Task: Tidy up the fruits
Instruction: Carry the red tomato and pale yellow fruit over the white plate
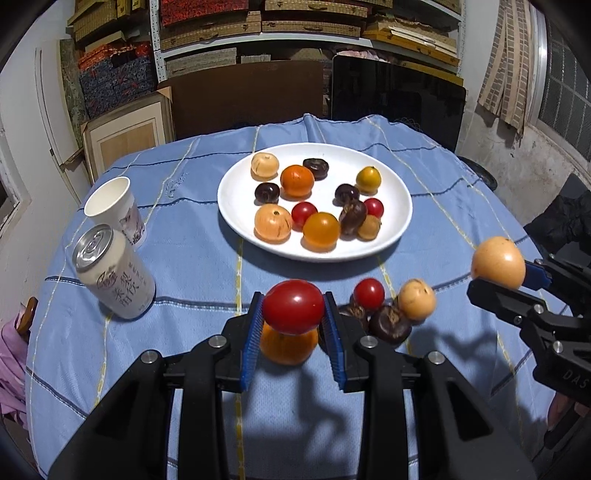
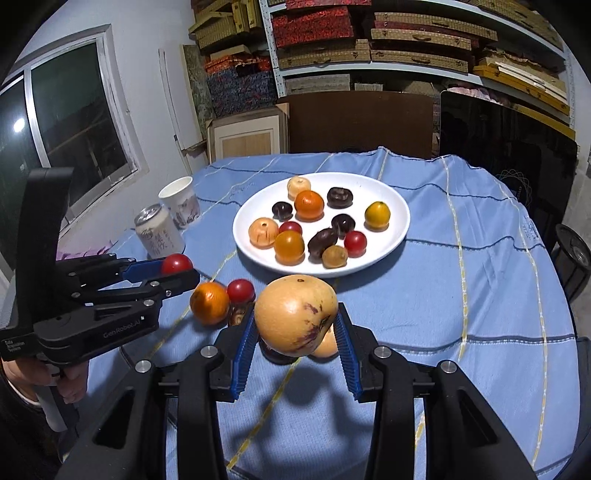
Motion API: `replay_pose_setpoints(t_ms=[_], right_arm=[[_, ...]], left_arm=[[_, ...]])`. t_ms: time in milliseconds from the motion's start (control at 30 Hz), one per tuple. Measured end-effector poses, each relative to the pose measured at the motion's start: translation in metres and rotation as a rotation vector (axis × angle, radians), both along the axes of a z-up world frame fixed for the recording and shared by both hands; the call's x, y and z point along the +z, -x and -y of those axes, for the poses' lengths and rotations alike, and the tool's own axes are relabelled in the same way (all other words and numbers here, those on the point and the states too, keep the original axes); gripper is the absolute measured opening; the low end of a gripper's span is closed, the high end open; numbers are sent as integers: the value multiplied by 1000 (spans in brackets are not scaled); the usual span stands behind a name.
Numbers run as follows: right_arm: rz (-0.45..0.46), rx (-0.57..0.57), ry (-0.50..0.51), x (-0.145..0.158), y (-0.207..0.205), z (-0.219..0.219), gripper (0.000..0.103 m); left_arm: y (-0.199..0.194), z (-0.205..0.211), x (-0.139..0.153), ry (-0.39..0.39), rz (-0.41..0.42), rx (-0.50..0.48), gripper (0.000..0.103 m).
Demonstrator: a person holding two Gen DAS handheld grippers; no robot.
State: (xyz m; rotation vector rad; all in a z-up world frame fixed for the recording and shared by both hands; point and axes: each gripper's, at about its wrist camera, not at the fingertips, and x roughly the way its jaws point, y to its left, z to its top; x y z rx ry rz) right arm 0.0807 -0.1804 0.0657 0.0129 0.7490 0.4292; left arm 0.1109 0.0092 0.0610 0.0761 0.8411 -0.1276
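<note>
Left gripper (image 1: 293,314) clamping tomato (image 1: 293,306); right gripper (image 2: 297,325) pinching tan fruit (image 2: 295,314); both heading to plate (image 1: 369,247) at twelve o'clock; set down gently, clear of others.

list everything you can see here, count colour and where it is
white plate: 1, white, mid-table on the cloth
fruits on the plate: about 12, red, orange, yellow, pale peach, dark brown
loose fruits: about 5, red, orange, tan, dark brown, on the cloth in front of the plate
drink can: 1, cream, left of the plate
paper cup: 1, white, behind the can
tablecloth: 1, blue with stripes, covering the table
shelves of boxes: several, behind the table
left gripper: black, blue fingers, shut on a red tomato
right gripper: black, blue fingers, shut on a tan fruit
hand: 1, on the left gripper's handle
</note>
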Motion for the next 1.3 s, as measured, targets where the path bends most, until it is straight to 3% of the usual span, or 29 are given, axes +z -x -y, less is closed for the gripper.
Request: replay_pose_setpoints(t_ms=[233, 333, 533, 1033, 1300], right_arm=[[4, -27, -16, 5, -22, 5, 42], [21, -40, -9, 11, -36, 5, 42], [38, -45, -37, 18, -58, 2, 42], [2, -59, -45, 15, -125, -11, 42], [-50, -90, -44, -11, -153, -17, 42]], left_arm=[[-28, 1, 13, -30, 28, 2, 31], [-48, -4, 22, 11, 26, -10, 31], [-70, -7, 32, -1, 40, 13, 31], [-136, 13, 5, -46, 6, 37, 31], [-159, 15, -12, -68, -20, 57, 31]])
